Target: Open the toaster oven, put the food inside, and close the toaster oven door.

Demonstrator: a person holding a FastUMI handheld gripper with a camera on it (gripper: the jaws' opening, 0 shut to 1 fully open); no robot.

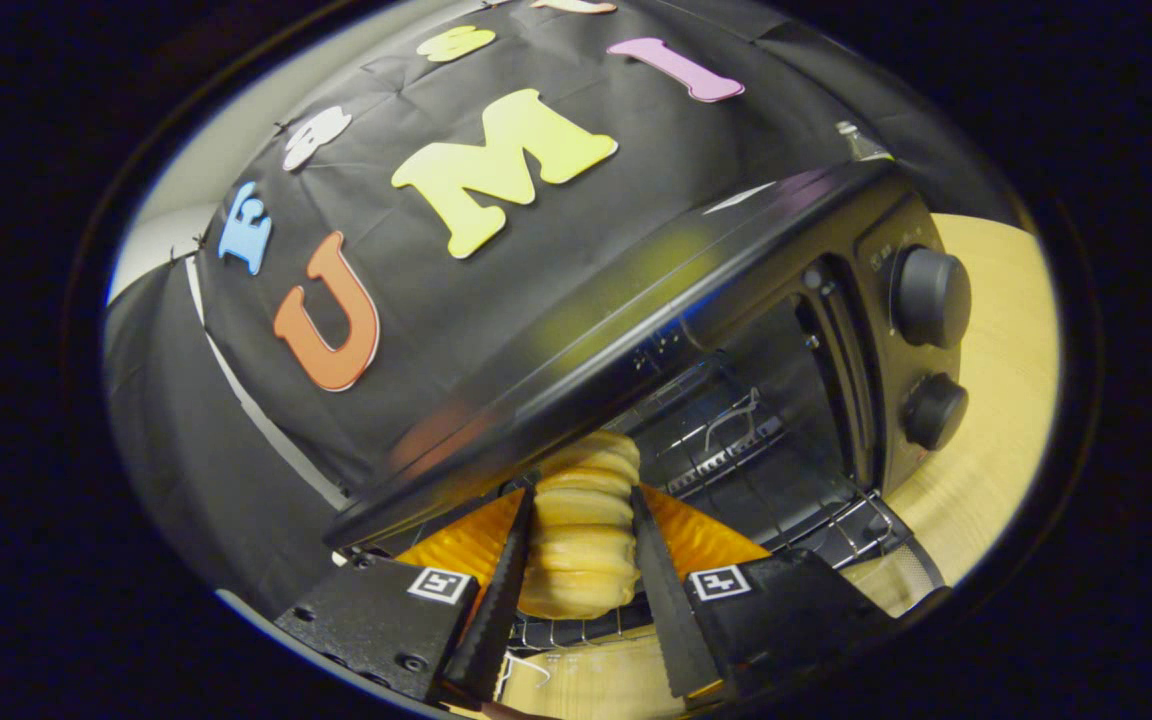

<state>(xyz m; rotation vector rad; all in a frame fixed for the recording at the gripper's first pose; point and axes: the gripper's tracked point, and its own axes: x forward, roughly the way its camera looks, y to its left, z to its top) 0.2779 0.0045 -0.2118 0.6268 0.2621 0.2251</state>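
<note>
gripper view: gripper [581,500] clamps ridged, glossy pastry [581,540] inside black toaster oven [836,330].

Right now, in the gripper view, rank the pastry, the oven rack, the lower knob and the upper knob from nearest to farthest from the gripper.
1. Pastry: clamped between the fingers of the gripper.
2. Oven rack: just beyond the fingers, inside the open toaster oven.
3. Lower knob: on the oven's control panel, off to the side.
4. Upper knob: above the lower one, farthest.
</note>
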